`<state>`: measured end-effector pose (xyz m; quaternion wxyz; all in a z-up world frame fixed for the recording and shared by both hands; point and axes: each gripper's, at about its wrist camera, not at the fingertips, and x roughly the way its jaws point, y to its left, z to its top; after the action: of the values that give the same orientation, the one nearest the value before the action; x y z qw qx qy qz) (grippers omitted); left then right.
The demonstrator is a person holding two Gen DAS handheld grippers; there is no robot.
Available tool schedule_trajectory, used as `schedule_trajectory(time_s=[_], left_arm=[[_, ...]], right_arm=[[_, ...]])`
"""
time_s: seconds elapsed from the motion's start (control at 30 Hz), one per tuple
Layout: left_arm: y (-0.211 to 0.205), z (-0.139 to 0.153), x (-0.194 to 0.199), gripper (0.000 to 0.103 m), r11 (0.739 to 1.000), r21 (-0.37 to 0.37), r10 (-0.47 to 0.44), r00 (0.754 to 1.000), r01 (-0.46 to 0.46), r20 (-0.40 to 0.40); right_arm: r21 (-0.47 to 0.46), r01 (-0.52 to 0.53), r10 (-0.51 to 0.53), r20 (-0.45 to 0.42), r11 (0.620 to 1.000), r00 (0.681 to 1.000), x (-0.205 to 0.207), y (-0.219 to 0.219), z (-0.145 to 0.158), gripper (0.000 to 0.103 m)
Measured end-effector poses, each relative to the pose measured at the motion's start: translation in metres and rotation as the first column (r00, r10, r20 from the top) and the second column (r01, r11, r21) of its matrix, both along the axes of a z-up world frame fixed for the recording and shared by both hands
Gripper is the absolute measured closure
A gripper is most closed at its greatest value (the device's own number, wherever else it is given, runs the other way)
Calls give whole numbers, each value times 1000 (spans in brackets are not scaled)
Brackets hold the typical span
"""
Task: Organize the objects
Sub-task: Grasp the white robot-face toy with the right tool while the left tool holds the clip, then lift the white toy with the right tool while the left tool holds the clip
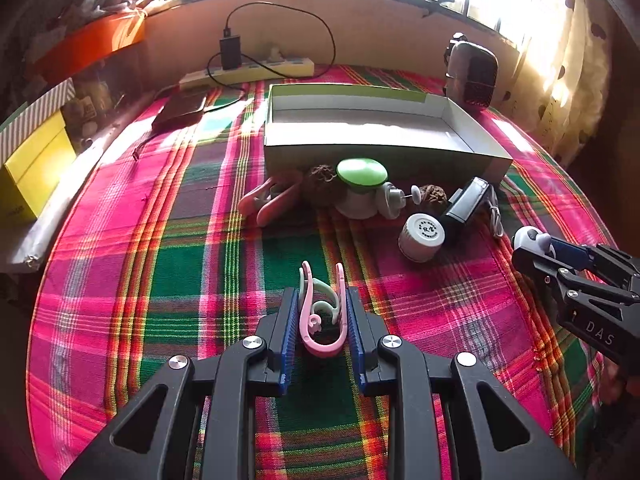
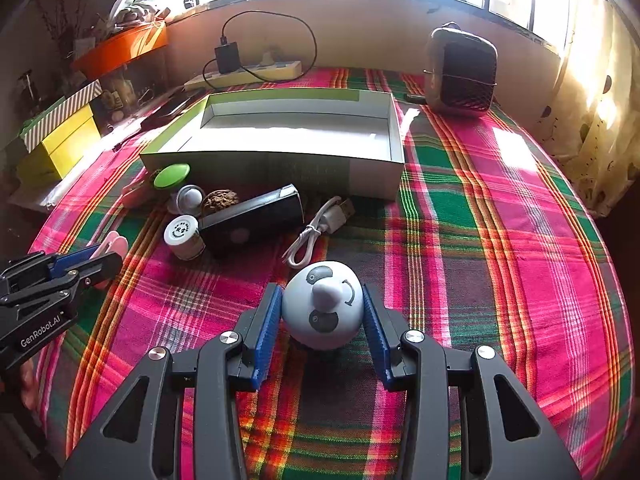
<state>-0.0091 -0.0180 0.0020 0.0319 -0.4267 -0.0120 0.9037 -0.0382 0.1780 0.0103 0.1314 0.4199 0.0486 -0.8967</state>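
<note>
Pink clips [image 1: 322,316] sit clamped in the left gripper [image 1: 322,320]; the right gripper [image 2: 323,312] grips a panda toy [image 2: 323,308], likely bound for the box [image 2: 280,176] mid-table.

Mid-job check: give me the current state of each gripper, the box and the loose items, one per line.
Left gripper: shut on pink and green clips.
Right gripper: shut on panda-face ball.
Cardboard box: open-topped, nothing visible inside.
White jar: lying on its side.
Black device: lying flat before the box.
White USB cable: loose, unplugged.
Charger: plugged into power strip.
</note>
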Motion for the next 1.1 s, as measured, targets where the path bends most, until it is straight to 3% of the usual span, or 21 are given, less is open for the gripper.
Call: schedule_trajectory(time_s=[1.1], left_arm=[[15,-1,4,82,1000,-24,-11,1000,10,-10]], right_arm=[[16,-18,18,20,1000,1000,3,-6,-6,61]])
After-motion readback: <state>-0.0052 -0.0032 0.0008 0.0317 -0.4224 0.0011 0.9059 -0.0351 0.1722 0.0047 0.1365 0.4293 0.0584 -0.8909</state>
